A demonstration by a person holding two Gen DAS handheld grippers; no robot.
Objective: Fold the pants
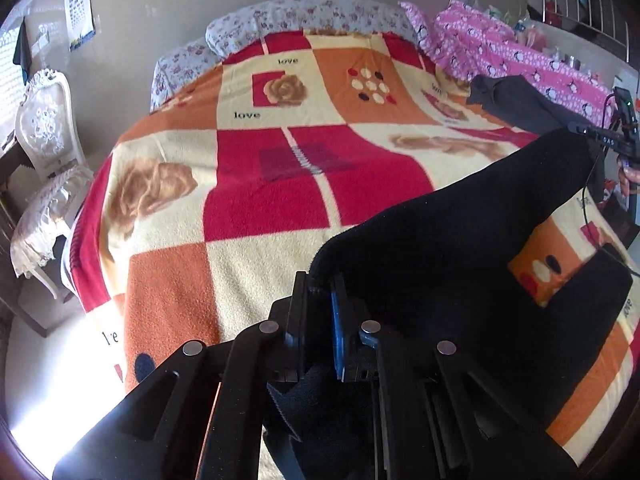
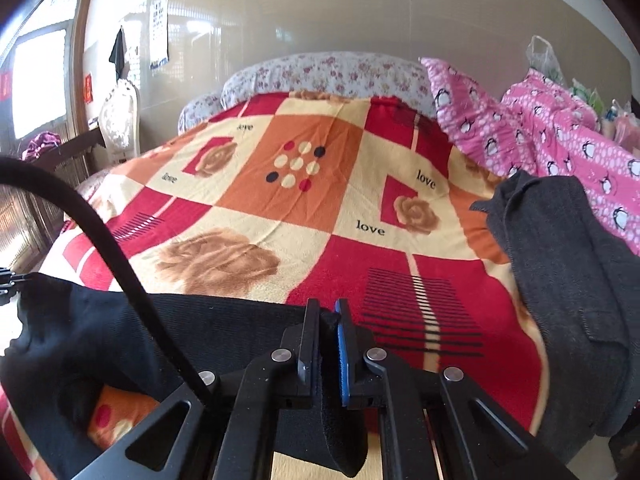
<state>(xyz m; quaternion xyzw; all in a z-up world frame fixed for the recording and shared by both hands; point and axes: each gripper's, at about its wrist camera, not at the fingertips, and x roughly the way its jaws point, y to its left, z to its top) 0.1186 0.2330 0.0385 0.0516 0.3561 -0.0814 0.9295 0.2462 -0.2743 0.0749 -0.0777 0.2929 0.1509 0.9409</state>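
Black pants (image 1: 460,240) hang stretched between both grippers, lifted above the checkered blanket (image 1: 260,184). My left gripper (image 1: 320,286) is shut on one corner of the pants' edge, with the fabric pinched between its pads. At the far right the pants rise to the right gripper (image 1: 580,128), held by a hand. In the right wrist view, my right gripper (image 2: 328,310) is shut on the other corner of the black pants (image 2: 100,328). From there the cloth spans left to the left gripper (image 2: 6,280) at the frame's edge. A lower part of the pants sags onto the blanket.
A dark grey garment (image 2: 568,280) lies on the blanket's right side, beside a pink penguin quilt (image 2: 560,140). A floral headboard pillow (image 1: 304,16) lies at the far end. A white chair (image 1: 44,128) stands left of the bed. A black cable (image 2: 120,264) crosses the right wrist view.
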